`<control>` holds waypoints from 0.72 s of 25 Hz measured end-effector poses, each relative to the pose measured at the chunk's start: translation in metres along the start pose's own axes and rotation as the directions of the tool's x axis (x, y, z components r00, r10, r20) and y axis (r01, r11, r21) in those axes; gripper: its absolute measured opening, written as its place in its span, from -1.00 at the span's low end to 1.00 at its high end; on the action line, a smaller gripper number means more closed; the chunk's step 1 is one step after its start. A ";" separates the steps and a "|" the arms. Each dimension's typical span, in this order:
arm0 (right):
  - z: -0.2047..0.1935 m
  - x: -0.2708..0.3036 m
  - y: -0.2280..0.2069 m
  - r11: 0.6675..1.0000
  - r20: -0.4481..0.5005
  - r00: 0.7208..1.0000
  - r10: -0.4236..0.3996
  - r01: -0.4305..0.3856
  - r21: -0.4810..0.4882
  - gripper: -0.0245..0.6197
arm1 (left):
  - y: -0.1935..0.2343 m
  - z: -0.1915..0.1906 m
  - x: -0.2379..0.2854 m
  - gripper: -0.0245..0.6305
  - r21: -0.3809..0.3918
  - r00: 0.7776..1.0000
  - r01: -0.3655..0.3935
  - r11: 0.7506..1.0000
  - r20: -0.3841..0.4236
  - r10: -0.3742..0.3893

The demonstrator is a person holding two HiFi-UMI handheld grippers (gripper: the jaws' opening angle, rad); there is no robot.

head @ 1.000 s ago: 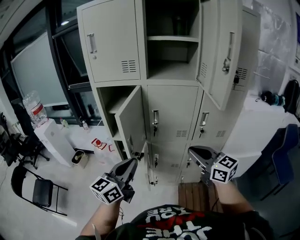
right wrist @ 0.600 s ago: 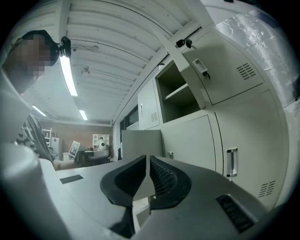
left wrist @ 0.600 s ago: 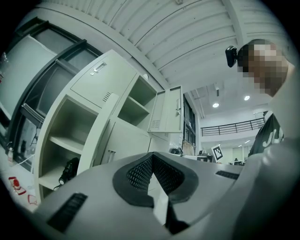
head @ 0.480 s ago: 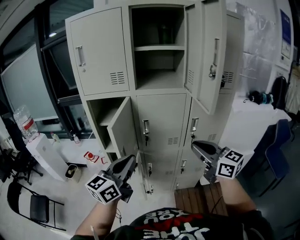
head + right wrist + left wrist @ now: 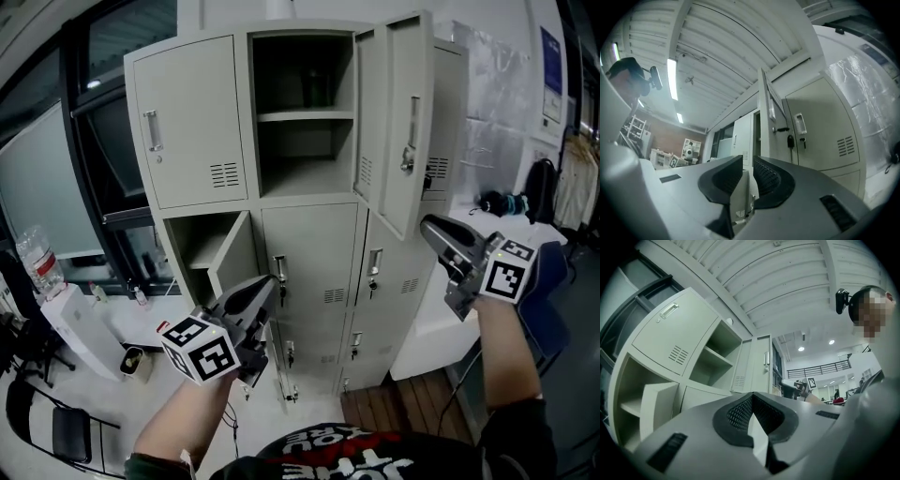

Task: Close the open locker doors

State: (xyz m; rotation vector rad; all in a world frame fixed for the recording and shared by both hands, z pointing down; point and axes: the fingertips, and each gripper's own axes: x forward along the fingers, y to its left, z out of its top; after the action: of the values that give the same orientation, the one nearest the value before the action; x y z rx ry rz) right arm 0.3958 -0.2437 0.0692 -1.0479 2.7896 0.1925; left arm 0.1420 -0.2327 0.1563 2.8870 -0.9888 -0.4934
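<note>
The grey locker bank (image 5: 187,122) has its top middle compartment open, its door (image 5: 370,112) swung out to the right. Beside that, the top right door (image 5: 412,131) stands ajar with keys hanging in its lock. The middle left door (image 5: 234,267) is also open. My left gripper (image 5: 270,283) is shut and empty, held in front of the middle row. The top doors (image 5: 759,364) show beyond it (image 5: 751,399). My right gripper (image 5: 429,225) hangs just below and right of the ajar top door. Its jaws (image 5: 747,161) have just been opening, with a narrow gap and nothing between them. The door's edge (image 5: 765,117) rises beyond.
A large window runs along the left. Below it are a water bottle (image 5: 42,262) on a white box (image 5: 75,328) and a folding chair (image 5: 56,427). A white table (image 5: 441,319) and a blue chair (image 5: 553,309) stand at the right, with wooden slats (image 5: 403,408) on the floor.
Both grippers have risen. The right one climbed from the bottom row up to just under the ajar top right door. The head view has tilted up and come closer to the lockers.
</note>
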 end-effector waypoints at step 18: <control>0.135 0.047 -0.051 0.990 0.103 0.984 0.143 -0.143 -0.011 -0.50 | -0.011 0.074 0.055 -0.90 0.053 0.999 0.046 0.998 0.022 -0.047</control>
State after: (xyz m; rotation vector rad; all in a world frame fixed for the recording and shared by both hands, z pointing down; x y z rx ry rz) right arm 0.4085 -0.2882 -0.0749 -0.8136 2.7715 0.2613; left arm 0.1668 -0.2531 0.0693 2.9634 -0.9536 -0.5127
